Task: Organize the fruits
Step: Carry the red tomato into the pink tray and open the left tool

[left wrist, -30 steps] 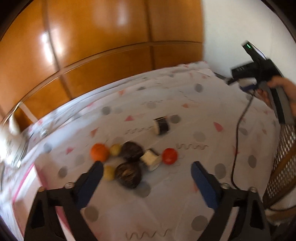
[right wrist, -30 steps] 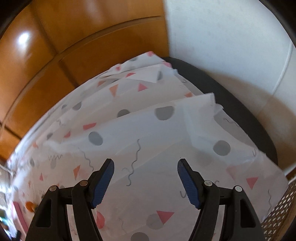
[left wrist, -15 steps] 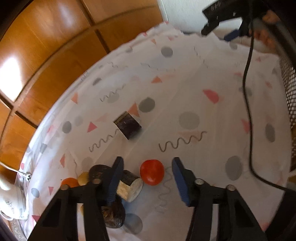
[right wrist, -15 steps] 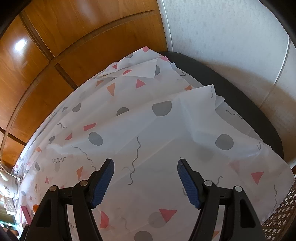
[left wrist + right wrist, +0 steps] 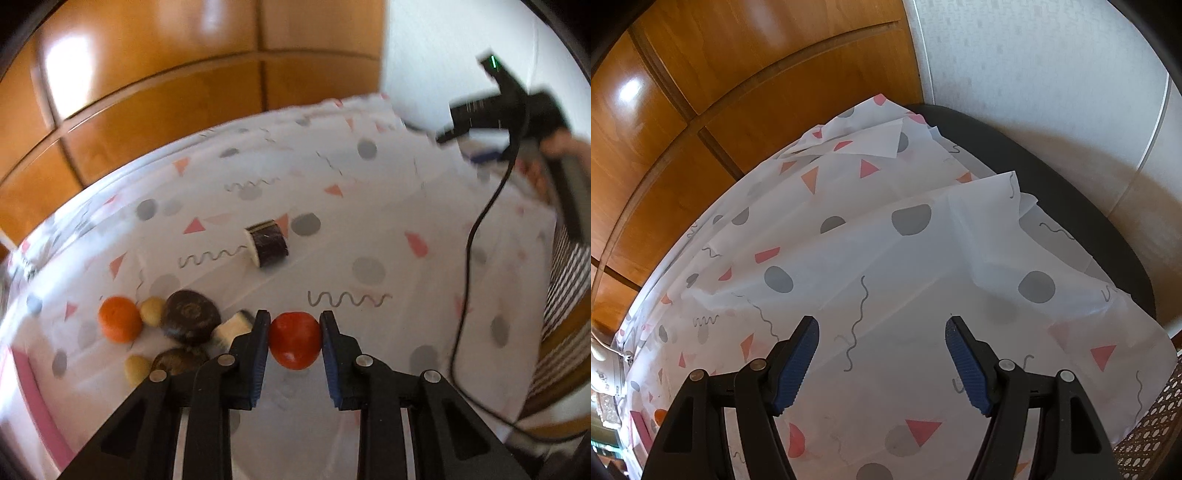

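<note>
At the left edge: we are seeing an orange fruit point(image 5: 120, 324) lying on the patterned cloth point(image 5: 369, 229) that is covering the counter, with two small yellow fruits point(image 5: 152, 311) just beside it and two dark round pieces point(image 5: 191, 316) touching that cluster.
Left of centre: a pale cut chunk point(image 5: 232, 326) is sitting right against the outer side of our left finger; it is crowding the grasp.
Centre, step in hand: we are closing the left gripper point(image 5: 294, 343) on the red fruit point(image 5: 294, 345); the fingers are standing narrow, both blue pads seeming to touch its sides, so we are judging this the pick of one fruit.
Lift or not: we are unable to tell whether the red fruit is clear of the cloth.
Next move: we are judging that it calls for a straight lift, keeping the left finger from dragging the pale chunk along.
Beyond centre: a dark cylinder with a pale end point(image 5: 266, 244) is lying apart from the cluster, further along the cloth.
Right side: the right gripper point(image 5: 882, 354) is hanging over bare cloth, fingers wide, gripping nothing.
Obstacle: a black cable point(image 5: 476, 236) is trailing across the cloth on the right; we are thinking it could snag a sweep that way.
Destination: we are seeing no bowl or tray for the fruit.
</note>
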Tool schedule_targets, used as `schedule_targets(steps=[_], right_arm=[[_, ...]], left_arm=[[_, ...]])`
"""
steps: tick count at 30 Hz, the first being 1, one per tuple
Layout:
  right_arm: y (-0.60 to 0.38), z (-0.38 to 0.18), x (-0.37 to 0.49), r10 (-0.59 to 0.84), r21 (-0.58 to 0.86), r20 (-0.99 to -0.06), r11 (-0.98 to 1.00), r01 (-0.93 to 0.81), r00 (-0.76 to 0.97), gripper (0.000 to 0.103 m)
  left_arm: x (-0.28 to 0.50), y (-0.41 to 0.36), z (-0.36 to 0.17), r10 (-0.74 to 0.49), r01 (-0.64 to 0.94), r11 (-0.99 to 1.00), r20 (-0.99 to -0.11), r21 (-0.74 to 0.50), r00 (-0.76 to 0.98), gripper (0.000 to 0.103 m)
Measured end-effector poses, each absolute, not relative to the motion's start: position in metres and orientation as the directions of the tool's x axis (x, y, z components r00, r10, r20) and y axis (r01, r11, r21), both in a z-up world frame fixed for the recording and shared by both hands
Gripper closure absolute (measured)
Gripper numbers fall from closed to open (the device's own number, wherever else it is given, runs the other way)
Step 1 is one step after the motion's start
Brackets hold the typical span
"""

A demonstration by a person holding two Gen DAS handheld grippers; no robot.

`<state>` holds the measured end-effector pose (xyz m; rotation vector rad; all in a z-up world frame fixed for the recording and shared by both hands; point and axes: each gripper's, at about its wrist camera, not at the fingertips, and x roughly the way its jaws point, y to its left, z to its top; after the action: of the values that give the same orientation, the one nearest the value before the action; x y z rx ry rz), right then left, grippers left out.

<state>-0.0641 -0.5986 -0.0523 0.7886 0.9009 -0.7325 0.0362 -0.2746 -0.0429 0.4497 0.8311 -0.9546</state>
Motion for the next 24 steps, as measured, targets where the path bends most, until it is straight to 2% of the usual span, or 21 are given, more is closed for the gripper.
schedule_targets(steps=[10, 24], right_arm=[[-0.582, -0.057, -0.048, -0.163, 0.261, -0.884, 0.606, 0.752, 0.438, 0.031], [-0.523, -0.055, -0.01, -0.069, 0.211, -0.881, 0.828, 0.519, 0.469, 0.031]], left_arm=[[0.055, -0.185, -0.011, -0.535, 0.646, 0.743, -0.736, -0.175, 0.416, 0.076], [0.094, -0.042, -0.008, -0.359, 0.294, 0.929, -0.731, -0.223, 0.58, 0.076]])
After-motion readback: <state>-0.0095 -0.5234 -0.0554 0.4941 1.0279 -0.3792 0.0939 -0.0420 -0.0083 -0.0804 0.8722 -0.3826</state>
